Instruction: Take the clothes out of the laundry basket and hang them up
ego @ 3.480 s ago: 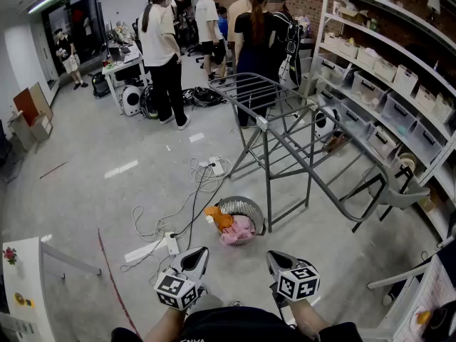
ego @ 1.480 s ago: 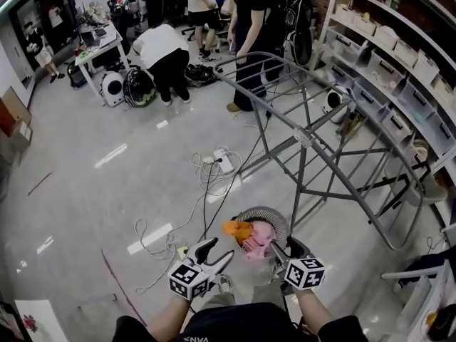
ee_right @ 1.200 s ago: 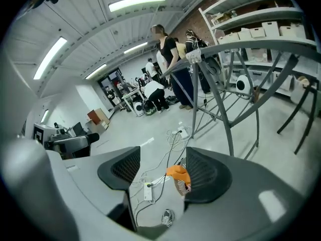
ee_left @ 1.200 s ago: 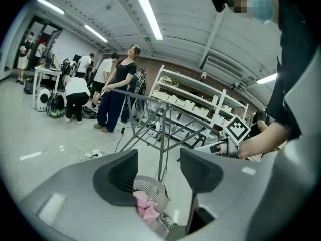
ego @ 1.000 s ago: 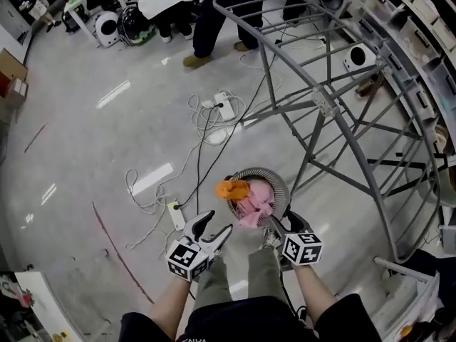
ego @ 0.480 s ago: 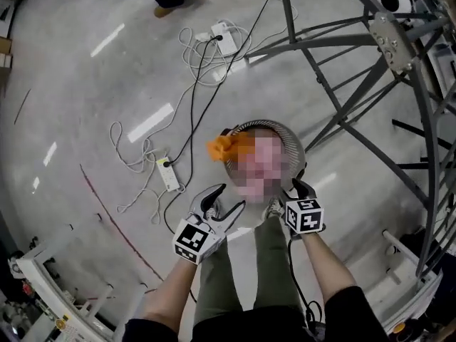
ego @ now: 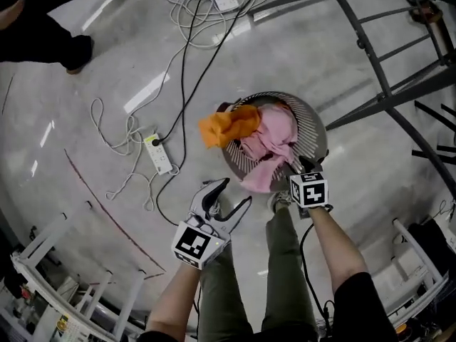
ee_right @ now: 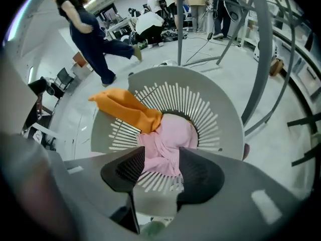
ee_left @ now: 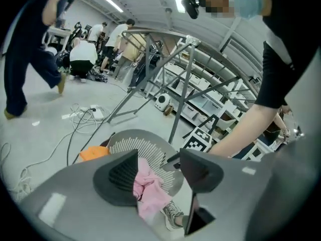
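The right gripper (ego: 299,171) sits at the near rim of the laundry basket (ego: 316,124), its jaws spread. In the right gripper view (ee_right: 160,160) a fold of the pink garment (ee_right: 168,143) shows in the gap. It may lie between the pads or just beyond them; the view does not settle it, but the jaws are not pressed on it.

The left gripper (ego: 234,194) hangs just outside the basket on its near left side, over bare floor. Its jaws are also apart and hold nothing (ee_left: 159,159).

The pink garment (ego: 267,144) fills the middle of the basket and spills over its near rim. The orange garment (ego: 226,125) drapes over the basket's left rim, touching the pink one.

A white power strip (ego: 158,155) with cables lies on the floor left of the basket. The grey drying rack (ego: 385,84) stands on the basket's right.
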Demonstrator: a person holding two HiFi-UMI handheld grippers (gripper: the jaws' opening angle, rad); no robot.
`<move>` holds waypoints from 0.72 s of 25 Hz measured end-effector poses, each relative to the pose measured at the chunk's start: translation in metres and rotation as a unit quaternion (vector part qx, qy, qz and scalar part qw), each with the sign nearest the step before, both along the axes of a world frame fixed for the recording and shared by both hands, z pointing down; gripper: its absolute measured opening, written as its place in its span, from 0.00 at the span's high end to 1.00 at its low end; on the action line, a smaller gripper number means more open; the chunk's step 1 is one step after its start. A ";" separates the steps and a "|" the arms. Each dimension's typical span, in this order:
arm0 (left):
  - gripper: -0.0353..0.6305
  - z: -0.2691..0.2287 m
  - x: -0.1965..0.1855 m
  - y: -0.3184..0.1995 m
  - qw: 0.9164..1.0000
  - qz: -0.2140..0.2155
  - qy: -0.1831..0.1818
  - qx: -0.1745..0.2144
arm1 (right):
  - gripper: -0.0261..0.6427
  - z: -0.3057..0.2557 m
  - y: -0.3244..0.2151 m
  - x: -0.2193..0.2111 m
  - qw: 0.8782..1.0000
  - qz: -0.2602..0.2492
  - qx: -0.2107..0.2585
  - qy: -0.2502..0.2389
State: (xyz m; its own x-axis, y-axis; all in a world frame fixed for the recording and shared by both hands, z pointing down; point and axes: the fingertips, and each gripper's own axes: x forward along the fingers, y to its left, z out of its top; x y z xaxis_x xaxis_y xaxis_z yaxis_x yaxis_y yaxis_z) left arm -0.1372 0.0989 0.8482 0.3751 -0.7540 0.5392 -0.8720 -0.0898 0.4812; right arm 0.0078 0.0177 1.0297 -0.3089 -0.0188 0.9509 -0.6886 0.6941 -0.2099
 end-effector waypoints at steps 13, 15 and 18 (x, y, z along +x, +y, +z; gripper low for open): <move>0.59 0.064 -0.008 0.013 0.999 -0.012 0.026 -0.032 | 0.65 0.113 0.009 -0.015 0.987 -0.105 -0.027 0.119; 0.59 0.069 -0.008 0.017 0.999 -0.014 0.030 -0.034 | 0.69 0.124 0.009 -0.012 0.982 -0.124 -0.025 0.143; 0.59 0.076 -0.005 0.025 0.998 -0.013 0.036 -0.042 | 0.74 0.139 0.018 -0.003 0.975 -0.131 -0.053 0.169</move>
State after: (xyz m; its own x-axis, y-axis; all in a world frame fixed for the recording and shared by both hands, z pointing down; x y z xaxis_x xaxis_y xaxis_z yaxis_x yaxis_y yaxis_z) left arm -0.1425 0.1242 0.9240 0.3960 -0.7171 0.5736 -0.8360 -0.0232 0.5482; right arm 0.0050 0.0356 1.1690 0.0413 0.1234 0.9915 -0.5326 0.8423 -0.0827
